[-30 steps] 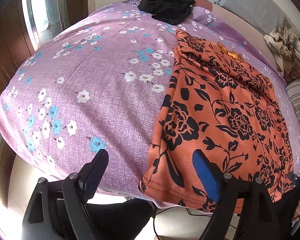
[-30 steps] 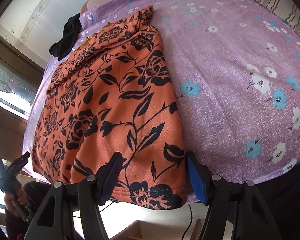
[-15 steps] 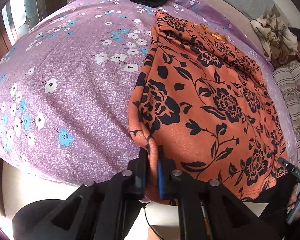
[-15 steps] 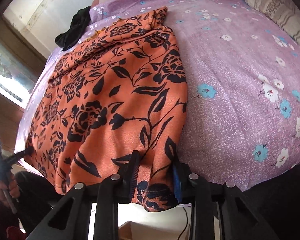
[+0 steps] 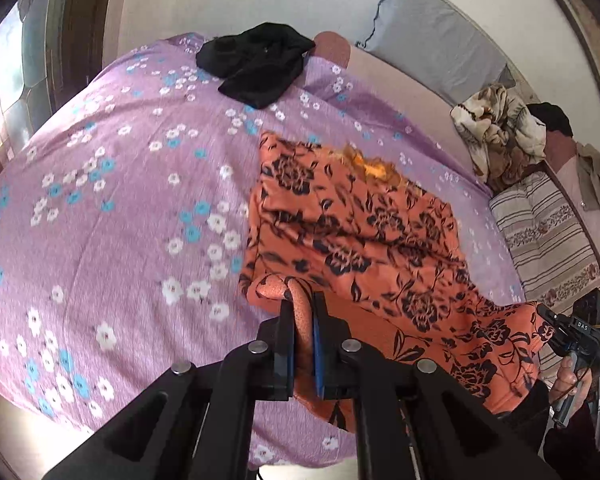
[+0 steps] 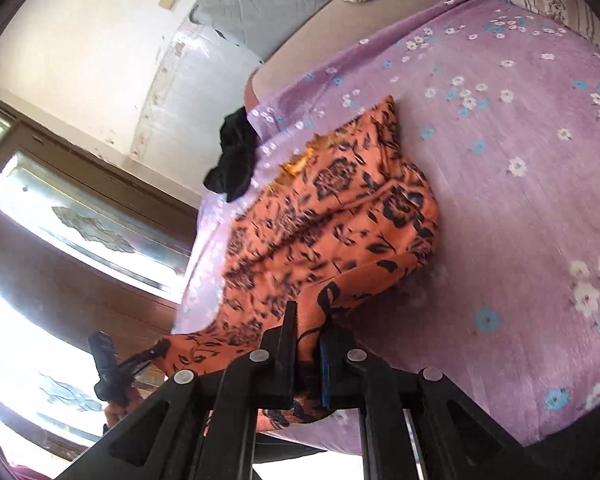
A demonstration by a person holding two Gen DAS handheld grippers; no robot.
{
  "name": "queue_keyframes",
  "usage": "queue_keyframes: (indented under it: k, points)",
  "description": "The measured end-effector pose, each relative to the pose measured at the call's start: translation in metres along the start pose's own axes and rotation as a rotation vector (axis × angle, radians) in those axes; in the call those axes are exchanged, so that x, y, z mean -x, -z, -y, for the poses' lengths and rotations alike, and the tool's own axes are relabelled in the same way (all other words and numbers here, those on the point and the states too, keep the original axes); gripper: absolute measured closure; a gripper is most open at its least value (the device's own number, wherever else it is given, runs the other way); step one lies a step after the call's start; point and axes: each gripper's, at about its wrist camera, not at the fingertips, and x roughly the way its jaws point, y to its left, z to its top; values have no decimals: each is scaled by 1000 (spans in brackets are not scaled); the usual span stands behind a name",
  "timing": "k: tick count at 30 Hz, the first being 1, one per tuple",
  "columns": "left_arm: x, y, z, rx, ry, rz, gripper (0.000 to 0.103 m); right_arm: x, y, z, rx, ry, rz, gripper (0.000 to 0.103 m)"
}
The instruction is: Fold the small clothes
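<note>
An orange garment with black flowers (image 5: 364, 232) lies on a bed with a purple flowered sheet (image 5: 112, 216). My left gripper (image 5: 303, 312) is shut on the garment's near left hem corner and holds it lifted off the bed. My right gripper (image 6: 308, 328) is shut on the near right hem corner of the garment (image 6: 332, 216), also lifted. The near half of the cloth hangs raised between the two grippers; the far half rests on the sheet (image 6: 520, 208). The right gripper also shows at the right edge of the left wrist view (image 5: 548, 322), and the left gripper shows at the lower left of the right wrist view (image 6: 156, 350).
A black garment (image 5: 256, 64) lies at the far end of the bed, also visible in the right wrist view (image 6: 234, 160). A grey pillow (image 5: 432, 40), a crumpled patterned blanket (image 5: 496, 136) and a striped cushion (image 5: 548, 236) sit on the right. A window (image 6: 84, 224) is on the left.
Both grippers closed on the near hem corners, then lifted them up and toward the far end. The near part of the garment now hangs off the bed.
</note>
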Motion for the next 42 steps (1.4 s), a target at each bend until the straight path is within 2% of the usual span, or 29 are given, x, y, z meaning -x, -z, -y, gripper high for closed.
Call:
queue_keyframes:
  k: [4,6,9,11,16,17,19,21,24,27,28,30,31,32,33,34,35,36,38,39,40,41,42]
  points:
    - [-12,-60,8,-17,6,60,96,-20,-58,-7,-38,-75,42,94]
    - [-32,-91,10,-18,-8,81,96,-37,-91,-5,-48,-74,70,94]
    - [-80,-132,3,15,-42,68,96,-74,-141,8,-75,-46,93,94]
    - [-124,-153,-5,40,-92,41,96,-105,-174,25,-107,-25,97,94]
    - [-232,-176,-27,84,-191,-47,95,-188,-228,75,-197,43,68,94]
    - [-249,-176,-32,107,-212,-64,95,-203,-234,84,-211,57,57,91]
    - [-270,-175,-45,164,-203,-73,92,-229,-242,101,-261,103,13,91]
    - [-270,-174,-59,250,-142,-35,91,-245,-248,119,-325,85,-28,91]
    - [-253,-174,-68,325,-73,6,91,-241,-250,135,-400,8,-14,91]
    - [-220,-172,-59,331,-63,84,89,-215,-247,128,-387,-27,42,90]
    - [-208,-171,-52,310,-77,112,88,-203,-246,124,-378,-19,70,85]
    - [-183,-170,-36,257,-139,197,73,-174,-246,112,-364,41,138,60]
    - [-168,-168,-28,231,-208,262,41,-159,-246,105,-354,51,170,27]
    - [-153,-166,-20,210,-272,336,13,-144,-244,97,-347,57,220,18]
    - [-138,-161,-12,191,-323,409,9,-129,-243,87,-334,96,276,18]
    - [-126,-155,-4,168,-348,449,9,-119,-242,74,-291,142,287,18]
    - [-119,-151,4,146,-355,444,9,-117,-241,57,-225,157,258,20]
    - [-117,-146,11,128,-353,413,9,-120,-239,40,-160,177,209,22]
    - [-122,-131,20,116,-366,321,9,-138,-221,1,-16,244,109,40]
    - [-126,-121,20,117,-381,272,9,-153,-209,-17,58,271,49,46]
    - [-134,-112,22,111,-393,224,9,-169,-194,-32,118,286,-16,60]
    - [-146,-106,25,88,-392,169,9,-190,-176,-44,167,297,-84,65]
    - [-158,-100,29,52,-383,114,9,-212,-160,-55,209,310,-148,65]
